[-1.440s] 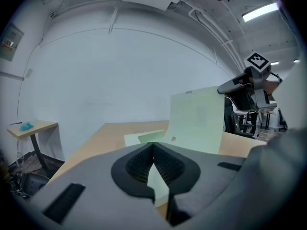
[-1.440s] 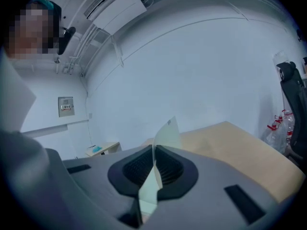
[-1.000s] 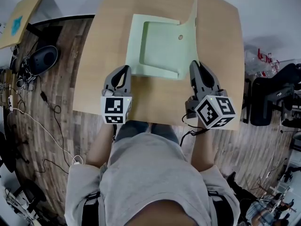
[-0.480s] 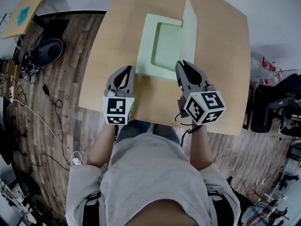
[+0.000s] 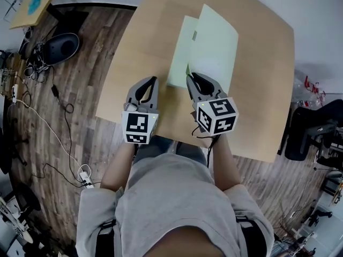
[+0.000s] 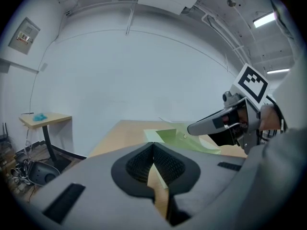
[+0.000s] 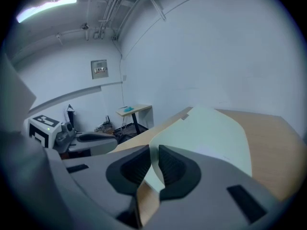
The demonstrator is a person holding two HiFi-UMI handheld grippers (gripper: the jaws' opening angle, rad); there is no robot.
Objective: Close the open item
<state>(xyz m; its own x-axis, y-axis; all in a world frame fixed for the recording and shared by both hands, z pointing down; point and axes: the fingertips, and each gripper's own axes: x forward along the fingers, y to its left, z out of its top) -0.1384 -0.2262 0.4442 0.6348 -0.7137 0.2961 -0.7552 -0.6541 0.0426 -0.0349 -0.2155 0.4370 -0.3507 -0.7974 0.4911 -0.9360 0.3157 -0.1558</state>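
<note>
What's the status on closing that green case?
Left claw shut, empty, beside the case. Right claw has just been opening, lid edge between its jaws. Lid tilted low over base, not yet flat. No obstruction visible.

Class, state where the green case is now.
In the head view, the green case lies on the table, ahead and right of the left tongs.

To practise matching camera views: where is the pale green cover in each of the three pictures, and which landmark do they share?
Head view: the green cover lies at upper centre, tilted low over its base.
Left gripper view: the cover shows just right of centre, low over the tabletop.
Right gripper view: the cover fills the centre to the right, rising from the lower middle.
Shared landmark: the wooden table beneath it.
</note>
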